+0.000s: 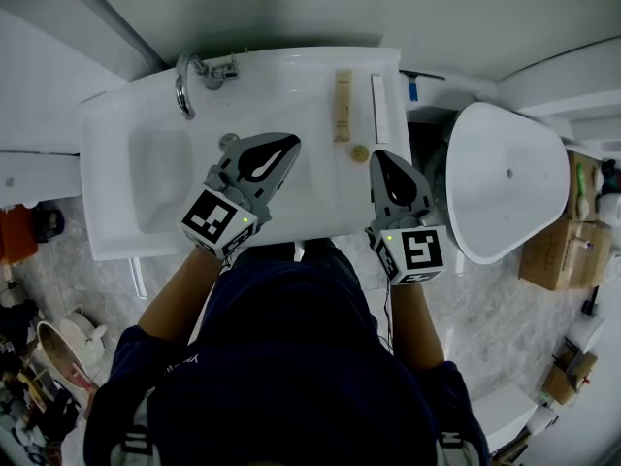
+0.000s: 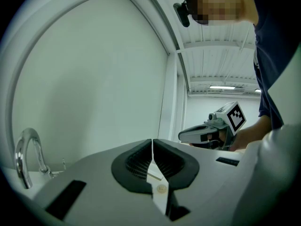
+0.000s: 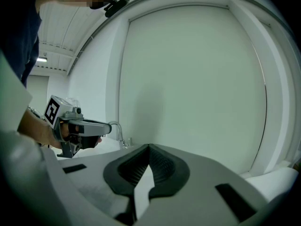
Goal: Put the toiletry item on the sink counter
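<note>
Just beyond the tips of my right fingers (image 1: 390, 175), slightly toward my left, a tan wooden bar (image 1: 343, 105) lies flat on the white sink surface (image 1: 310, 76), likely the toiletry item. Its long axis runs away from me, roughly along the line my fingers point. A white stick (image 1: 379, 110) lies parallel beside it, and a small round piece (image 1: 360, 153) sits nearer my fingertips. Both pairs of fingers are pressed together, holding nothing. My left fingers (image 1: 267, 155) hang farther off, beside the basin (image 1: 160, 178).
</note>
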Motion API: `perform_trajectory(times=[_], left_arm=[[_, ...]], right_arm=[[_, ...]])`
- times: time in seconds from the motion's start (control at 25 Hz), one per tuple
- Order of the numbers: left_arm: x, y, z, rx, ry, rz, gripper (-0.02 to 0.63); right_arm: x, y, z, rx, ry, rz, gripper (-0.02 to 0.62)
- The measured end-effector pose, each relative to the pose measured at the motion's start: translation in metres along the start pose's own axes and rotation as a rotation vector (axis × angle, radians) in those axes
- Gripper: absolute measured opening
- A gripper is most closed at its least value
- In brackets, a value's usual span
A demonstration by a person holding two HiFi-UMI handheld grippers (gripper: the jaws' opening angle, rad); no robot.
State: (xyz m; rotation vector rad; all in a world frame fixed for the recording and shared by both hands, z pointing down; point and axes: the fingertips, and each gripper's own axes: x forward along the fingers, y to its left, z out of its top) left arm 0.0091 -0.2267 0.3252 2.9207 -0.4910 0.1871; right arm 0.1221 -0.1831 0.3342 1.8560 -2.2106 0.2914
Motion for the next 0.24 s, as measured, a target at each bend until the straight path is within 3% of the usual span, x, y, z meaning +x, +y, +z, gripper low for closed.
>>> perform_trajectory(times=[0.24], left_arm=[[0.0037, 0.0014, -0.0035, -0.002, 0.009, 0.003, 0.034]], right_arm=[[0.0022, -0.0021, 0.0004, -0.007, 0.003, 0.007, 0.005]])
